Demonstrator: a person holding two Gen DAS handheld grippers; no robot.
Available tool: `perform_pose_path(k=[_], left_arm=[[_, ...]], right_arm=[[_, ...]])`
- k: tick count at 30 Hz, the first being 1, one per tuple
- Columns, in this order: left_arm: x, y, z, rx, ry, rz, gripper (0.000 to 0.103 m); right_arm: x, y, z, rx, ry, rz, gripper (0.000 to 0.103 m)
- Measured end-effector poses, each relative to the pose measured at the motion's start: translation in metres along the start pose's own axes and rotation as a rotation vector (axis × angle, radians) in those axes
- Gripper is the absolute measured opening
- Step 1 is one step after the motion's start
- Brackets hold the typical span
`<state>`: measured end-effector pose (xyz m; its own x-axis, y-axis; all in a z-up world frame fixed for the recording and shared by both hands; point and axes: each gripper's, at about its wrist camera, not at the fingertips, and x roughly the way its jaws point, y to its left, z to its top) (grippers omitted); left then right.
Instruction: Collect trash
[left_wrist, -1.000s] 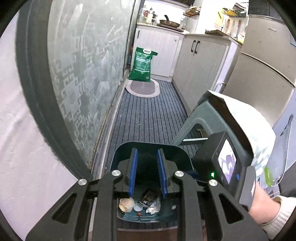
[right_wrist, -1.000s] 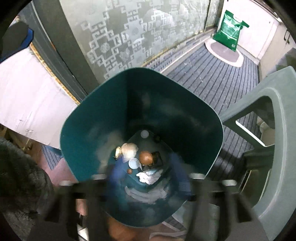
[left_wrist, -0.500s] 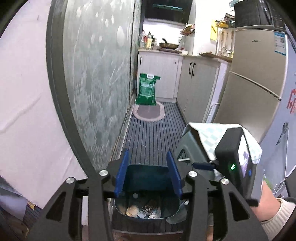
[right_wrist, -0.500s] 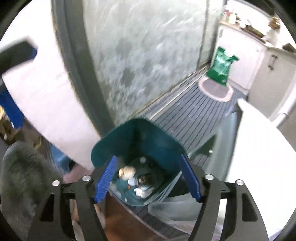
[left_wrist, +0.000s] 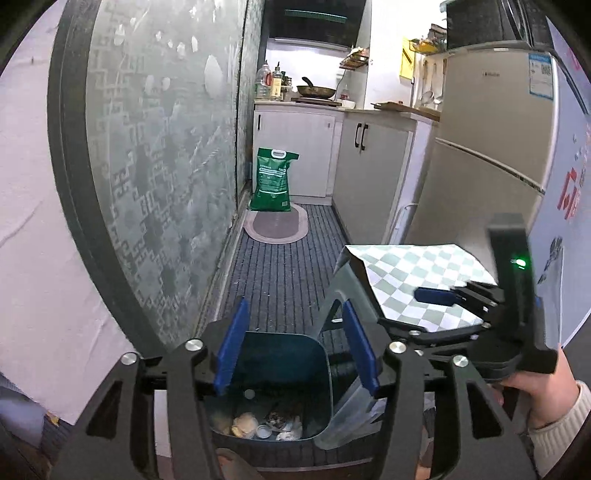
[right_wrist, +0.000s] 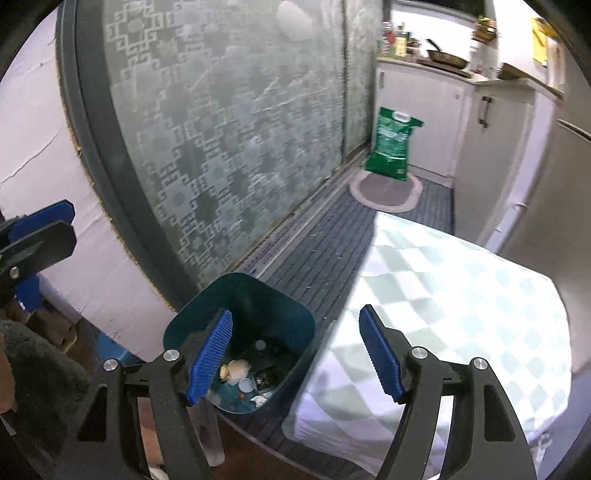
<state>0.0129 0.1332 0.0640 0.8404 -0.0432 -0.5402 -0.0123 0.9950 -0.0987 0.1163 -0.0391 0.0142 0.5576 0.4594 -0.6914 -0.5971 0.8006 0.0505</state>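
Observation:
A teal trash bin (left_wrist: 288, 363) stands on the floor below both grippers, with shells, a cap and crumpled scraps of trash (left_wrist: 255, 424) at its bottom. My left gripper (left_wrist: 295, 347) hangs above the bin; its jaws are opening and nothing is between the blue pads. In the right wrist view the bin (right_wrist: 236, 295) and its trash (right_wrist: 238, 369) lie low and left of centre. My right gripper (right_wrist: 295, 354) stands open and empty above the bin's right rim. A hand (left_wrist: 535, 398) holds the right gripper (left_wrist: 443, 295) over the checked tablecloth (left_wrist: 417, 280).
A frosted patterned glass door (left_wrist: 159, 166) runs along the left. The cloth-covered table (right_wrist: 461, 295) sits right of the bin on grey legs (left_wrist: 343, 295). Farther down the striped floor are an oval mat (left_wrist: 275, 229), a green bag (left_wrist: 273, 181), cabinets (left_wrist: 369, 166) and a fridge (left_wrist: 487, 155).
Both grippers have risen away from the bin, which now looks smaller and lower. The left jaws have spread wider. The right view has swung up onto the table.

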Motion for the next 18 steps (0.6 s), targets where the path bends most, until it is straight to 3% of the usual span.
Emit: perform_pose_path(k=[4,8,12,15,18], left_arm=[[0.01,0.001,-0.009,-0.012,-0.012,-0.021,0.07],[0.02,-0.006,-0.022,0.024,-0.013,-0.003,0.078],[0.019,-0.015,-0.033,0.036,-0.03,-0.001,0.095],[0.017,-0.025,-0.042,0.07,-0.033,-0.013,0.1],[0.019,-0.03,-0.048,0.082,-0.013,0.048,0.1]], right_arm=[[-0.017,-0.018,-0.02,0.066,-0.032,-0.067,0.077],[-0.032,-0.033,-0.042,0.105,-0.055,-0.15,0.089],[-0.057,-0.046,-0.063,0.105,-0.07,-0.198,0.093],[-0.081,-0.058,-0.075,0.126,-0.1,-0.216,0.099],[-0.103,-0.066,-0.085,0.134,-0.119,-0.256,0.099]])
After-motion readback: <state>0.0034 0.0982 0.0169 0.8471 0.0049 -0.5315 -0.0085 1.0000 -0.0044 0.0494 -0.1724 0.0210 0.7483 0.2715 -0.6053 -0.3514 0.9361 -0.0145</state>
